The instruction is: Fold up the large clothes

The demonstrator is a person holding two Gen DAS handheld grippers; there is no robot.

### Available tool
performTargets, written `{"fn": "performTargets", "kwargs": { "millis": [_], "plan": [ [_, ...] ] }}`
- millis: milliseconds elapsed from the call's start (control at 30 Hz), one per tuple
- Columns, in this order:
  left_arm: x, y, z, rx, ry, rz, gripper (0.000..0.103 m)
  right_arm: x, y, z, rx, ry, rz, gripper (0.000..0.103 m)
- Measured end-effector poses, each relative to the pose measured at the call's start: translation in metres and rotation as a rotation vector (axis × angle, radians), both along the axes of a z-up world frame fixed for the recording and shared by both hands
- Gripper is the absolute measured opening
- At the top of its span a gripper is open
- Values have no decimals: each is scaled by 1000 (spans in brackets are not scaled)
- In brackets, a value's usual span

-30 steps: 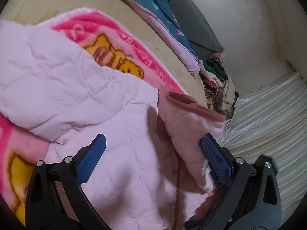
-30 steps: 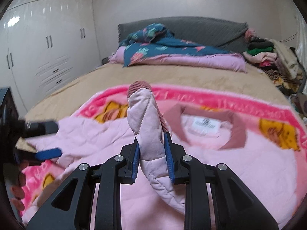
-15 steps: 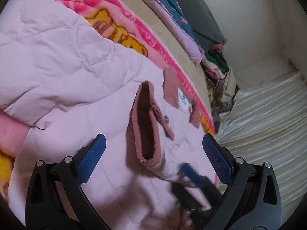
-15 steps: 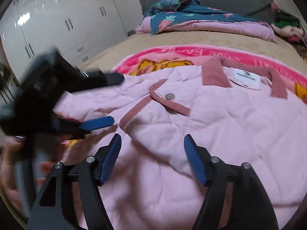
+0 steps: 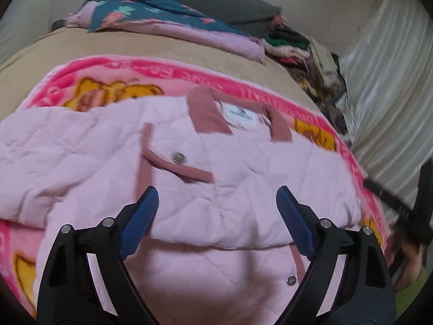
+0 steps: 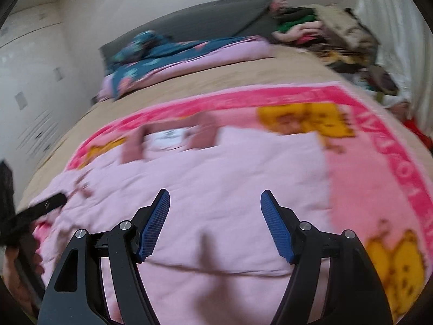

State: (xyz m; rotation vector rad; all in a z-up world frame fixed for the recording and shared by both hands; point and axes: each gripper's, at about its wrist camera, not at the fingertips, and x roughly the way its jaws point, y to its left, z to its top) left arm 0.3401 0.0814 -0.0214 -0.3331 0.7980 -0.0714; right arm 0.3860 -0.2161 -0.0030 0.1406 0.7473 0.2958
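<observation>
A pale pink quilted jacket with dusty-rose collar and cuff trim lies on a bright pink cartoon blanket on the bed. One sleeve is folded across the chest, its cuff with a snap button near the middle. My left gripper is open and empty just above the folded sleeve. In the right wrist view the jacket fills the middle, blurred by motion. My right gripper is open and empty above the jacket's body. The left gripper shows at that view's left edge.
A tan bed sheet lies beyond the blanket. A teal floral and lilac quilt lies by the grey headboard. A pile of clothes sits at the bed's far right corner. White curtains hang on the right. White wardrobes stand on the left.
My right gripper opened and let go of the sleeve, which now lies folded across the jacket. Both grippers have pulled back and swung to face the whole jacket.
</observation>
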Motion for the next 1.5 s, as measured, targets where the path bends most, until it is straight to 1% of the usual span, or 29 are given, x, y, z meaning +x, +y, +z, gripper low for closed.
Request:
{"fn": "performTargets", "kwargs": {
  "millis": [67, 100, 167, 200, 233, 267, 300, 367, 400, 433, 467, 500, 533, 600, 733, 833, 1000, 1100, 1200, 1233, 1267, 1333, 1500],
  "plan": [
    [5, -5, -12, 61, 49, 10, 82, 6, -5, -3, -20, 18, -2, 69],
    [9, -4, -24, 79, 97, 12, 82, 9, -6, -6, -26, 20, 2, 69],
    [13, -1, -39, 66, 134, 20, 82, 19, -2, -14, -19, 54, 35, 72],
    [12, 1, -42, 61, 137, 21, 82, 25, 1, -21, -22, 74, 36, 73],
    [12, 1, -42, 60, 138, 20, 82, 33, 2, -35, -43, 125, 23, 76],
    [11, 0, -42, 59, 136, 18, 83, 38, 2, -46, -73, 169, 5, 76],
    [10, 1, -43, 54, 135, 16, 83, 45, 1, -66, -98, 226, -13, 77],
    [9, 1, -44, 44, 131, 13, 84, 47, 0, -84, -72, 237, -10, 77],
    [8, 3, -43, 36, 130, 14, 84, 45, 2, -85, -83, 231, -14, 77],
    [8, 2, -42, 33, 132, 17, 84, 44, 6, -85, -115, 221, -16, 77],
    [7, 2, -40, 24, 136, 24, 84, 42, 11, -83, -147, 215, -17, 77],
    [5, 4, -37, 9, 136, 34, 86, 41, 11, -81, -149, 216, -23, 78],
    [2, 5, -34, -8, 132, 35, 90, 38, 11, -78, -142, 214, -32, 78],
    [-1, 6, -28, -28, 126, 40, 92, 30, 10, -71, -123, 194, -38, 80],
    [-10, 9, -22, -22, 142, 69, 94, 7, 16, -53, -73, 143, -30, 89],
    [-18, 19, -20, -16, 164, 104, 94, -10, 28, -40, -39, 113, -10, 92],
    [-31, 45, -13, 3, 160, 189, 94, -30, 65, -15, -28, 54, 71, 94],
    [-41, 64, -2, 28, 136, 254, 94, -39, 86, -3, -18, 34, 115, 96],
    [-51, 85, 8, 28, 114, 308, 94, -48, 111, 7, -5, 23, 164, 97],
    [-54, 92, 11, 27, 110, 326, 94, -51, 121, 10, -15, 15, 174, 97],
    [-57, 101, 14, 26, 103, 348, 94, -56, 133, 14, -48, -10, 179, 97],
    [-64, 116, 18, 29, 92, 386, 94, -63, 150, 21, -79, -45, 208, 97],
    [-79, 154, 24, 25, 86, 491, 94, -70, 185, 31, -28, -35, 279, 98]
  ]
}}
